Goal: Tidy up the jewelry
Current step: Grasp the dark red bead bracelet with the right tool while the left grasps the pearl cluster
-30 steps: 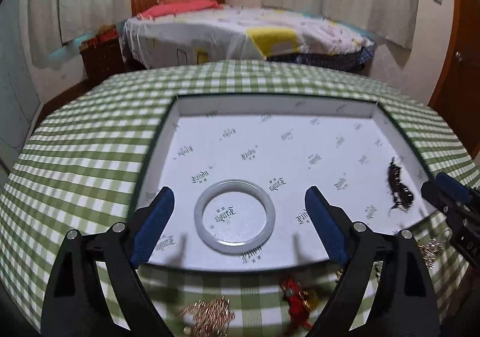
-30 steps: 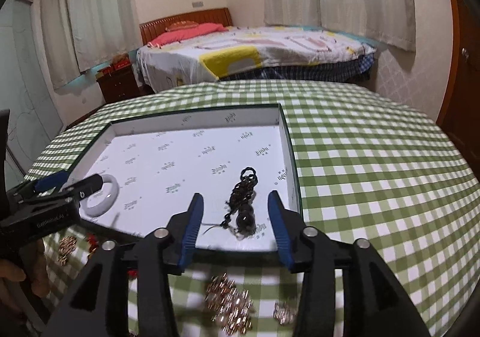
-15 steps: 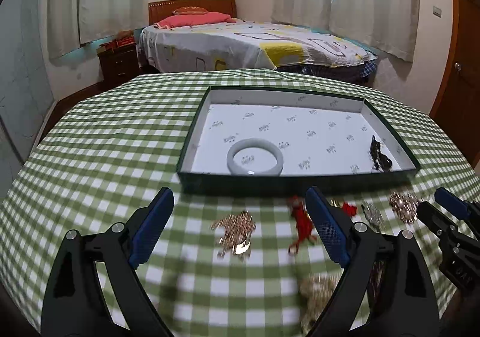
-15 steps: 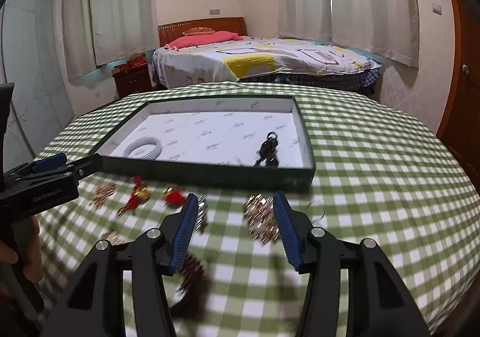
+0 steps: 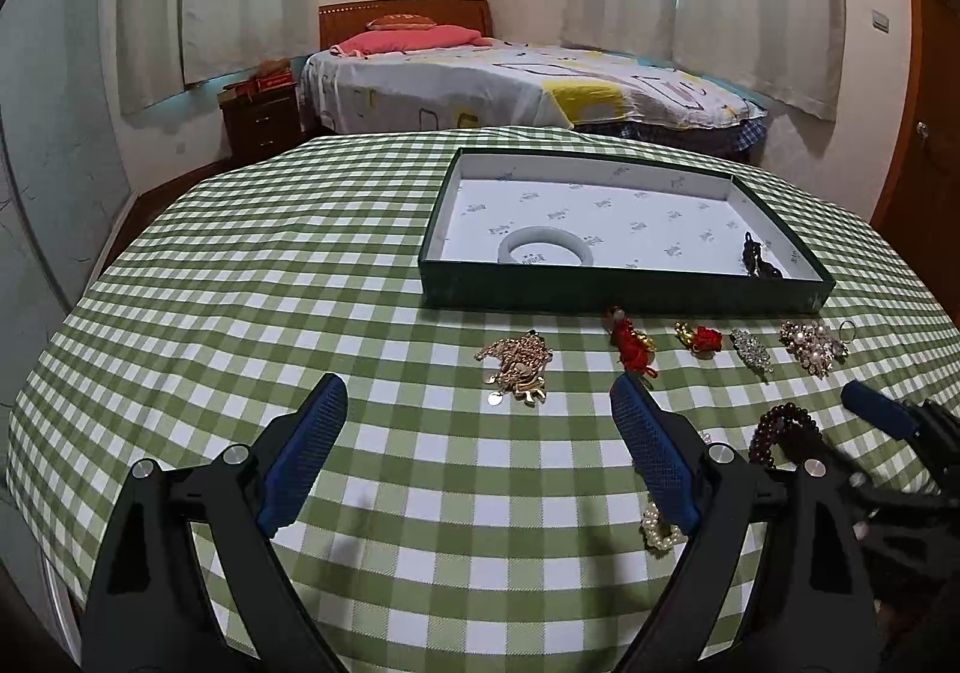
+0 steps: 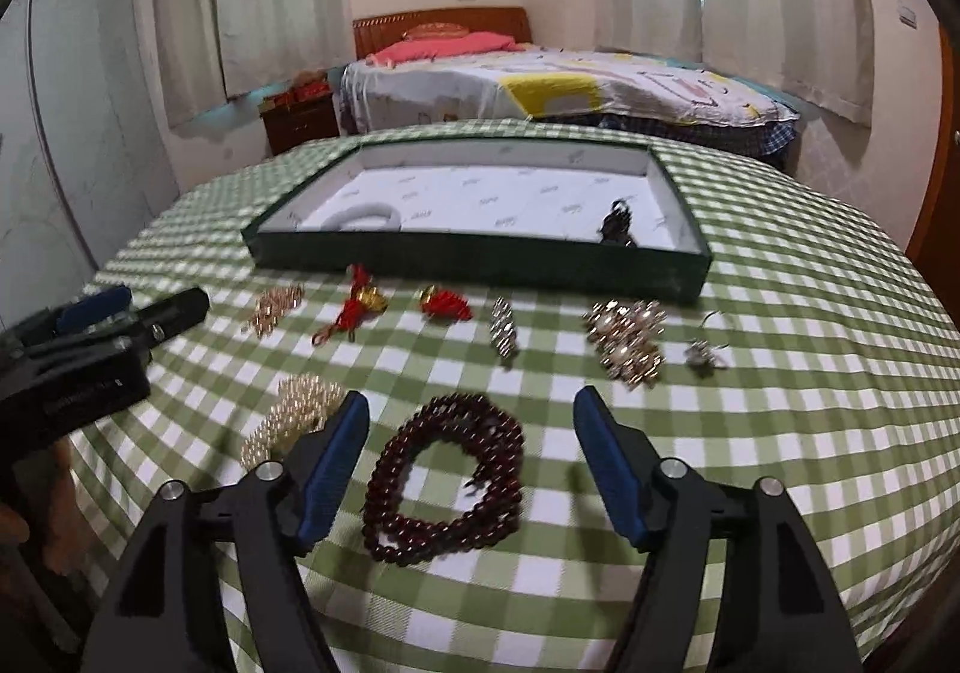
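A dark green tray (image 5: 624, 292) (image 6: 480, 259) with a white lining holds a white bangle (image 5: 545, 247) (image 6: 360, 217) and a dark bead piece (image 5: 759, 264) (image 6: 618, 223). Several jewelry pieces lie on the checked cloth in front of it. My left gripper (image 5: 477, 391) hangs open over bare cloth just short of a gold chain piece (image 5: 517, 367), with nothing between its fingers. My right gripper (image 6: 471, 403) has its jaws opening. A dark red bead bracelet (image 6: 447, 469) lies on the cloth between them, and the pads stay clear of it.
Between tray and grippers lie a red tassel charm (image 6: 354, 307), a red flower piece (image 6: 447, 304), a silver brooch (image 6: 503, 328), a pearl-and-gold cluster (image 6: 627, 337) and a small ring (image 6: 705, 352). A pearl bracelet (image 6: 291, 415) sits by the right gripper's left finger. A bed stands behind the table.
Both grippers have drawn back from the tray to the near side of the table. The bangle and the dark bead piece stay in the tray. The right jaws stand wider.
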Demonstrator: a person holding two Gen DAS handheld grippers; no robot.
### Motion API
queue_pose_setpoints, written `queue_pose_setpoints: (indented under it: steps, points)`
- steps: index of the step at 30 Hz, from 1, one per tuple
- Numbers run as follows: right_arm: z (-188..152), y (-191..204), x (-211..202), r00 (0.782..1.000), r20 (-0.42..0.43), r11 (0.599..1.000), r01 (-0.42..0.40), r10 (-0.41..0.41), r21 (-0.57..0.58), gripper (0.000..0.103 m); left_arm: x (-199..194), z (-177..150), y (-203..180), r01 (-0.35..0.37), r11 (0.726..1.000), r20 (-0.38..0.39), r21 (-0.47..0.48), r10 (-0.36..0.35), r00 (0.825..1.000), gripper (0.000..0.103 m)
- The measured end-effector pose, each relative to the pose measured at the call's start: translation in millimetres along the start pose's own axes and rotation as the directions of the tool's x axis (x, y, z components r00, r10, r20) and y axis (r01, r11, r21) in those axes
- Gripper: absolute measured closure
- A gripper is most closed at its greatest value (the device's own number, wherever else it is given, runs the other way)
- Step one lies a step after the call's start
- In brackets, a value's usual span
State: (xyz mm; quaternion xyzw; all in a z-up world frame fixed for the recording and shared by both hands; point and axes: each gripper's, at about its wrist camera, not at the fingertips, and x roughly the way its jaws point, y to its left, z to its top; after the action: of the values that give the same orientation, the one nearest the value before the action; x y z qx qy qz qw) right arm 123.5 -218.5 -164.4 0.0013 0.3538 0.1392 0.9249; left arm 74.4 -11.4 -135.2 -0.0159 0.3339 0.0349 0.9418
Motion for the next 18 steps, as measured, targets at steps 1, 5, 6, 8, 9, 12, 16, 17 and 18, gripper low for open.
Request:
queue_pose_setpoints:
  steps: [1, 5, 6, 8, 9, 12, 16, 17, 18]
  points:
    - [-1.3, 2.0, 2.6, 1.0, -0.013, 1.0, 0.002, -0.002, -0.006, 0.032, -0.2, -1.2, 1.1, 0.003, 1.0, -0.002, -0.003, -0.003, 1.0, 0.016]
    - [-6.5, 1.3, 18.2, 0.995, -0.098, 1.0, 0.0, 0.0, 0.0, 0.031, 3.0, -5.0, -1.4, 0.022, 1.0, -0.026, -0.002, -0.022, 0.999, 0.016]
    - [-7.3, 1.8, 17.4, 0.996, -0.093, 1.0, -0.003, 0.002, -0.003, 0.031, 3.6, -5.8, -2.7, 0.025, 1.0, -0.03, 0.0, -0.025, 0.999, 0.016]
    - [-8.6, 3.4, 16.7, 0.995, -0.1, 1.0, -0.004, 0.003, -0.012, 0.033, 5.1, -7.7, -6.3, 0.035, 0.999, -0.038, 0.006, -0.035, 0.999, 0.016]
    - [-8.9, 3.5, 15.9, 0.995, -0.097, 1.0, 0.0, -0.001, -0.018, 0.041, 5.9, -8.5, -8.3, 0.041, 0.999, -0.042, 0.008, -0.04, 0.998, 0.015]
    - [-10.2, 0.5, 12.3, 0.996, -0.09, 1.0, 0.003, -0.005, -0.025, 0.06, 7.0, -11.5, -14.0, 0.054, 0.998, -0.048, 0.016, -0.053, 0.997, 0.015]
    - [-11.0, -6.4, 9.1, 0.996, -0.083, 1.0, -0.018, 0.017, -0.004, 0.081, 9.8, -15.1, -24.5, 0.078, 0.996, -0.064, 0.034, -0.076, 0.995, 0.015]
    - [-11.5, -9.2, 8.1, 0.997, -0.079, 1.0, -0.023, 0.023, 0.007, 0.081, 10.1, -16.2, -27.3, 0.082, 0.996, -0.064, 0.04, -0.079, 0.995, 0.015]
    - [-10.4, -11.4, 8.1, 0.997, -0.077, 1.0, -0.021, 0.022, 0.012, 0.081, 10.4, -16.9, -29.8, 0.086, 0.995, -0.066, 0.047, -0.083, 0.994, 0.015]
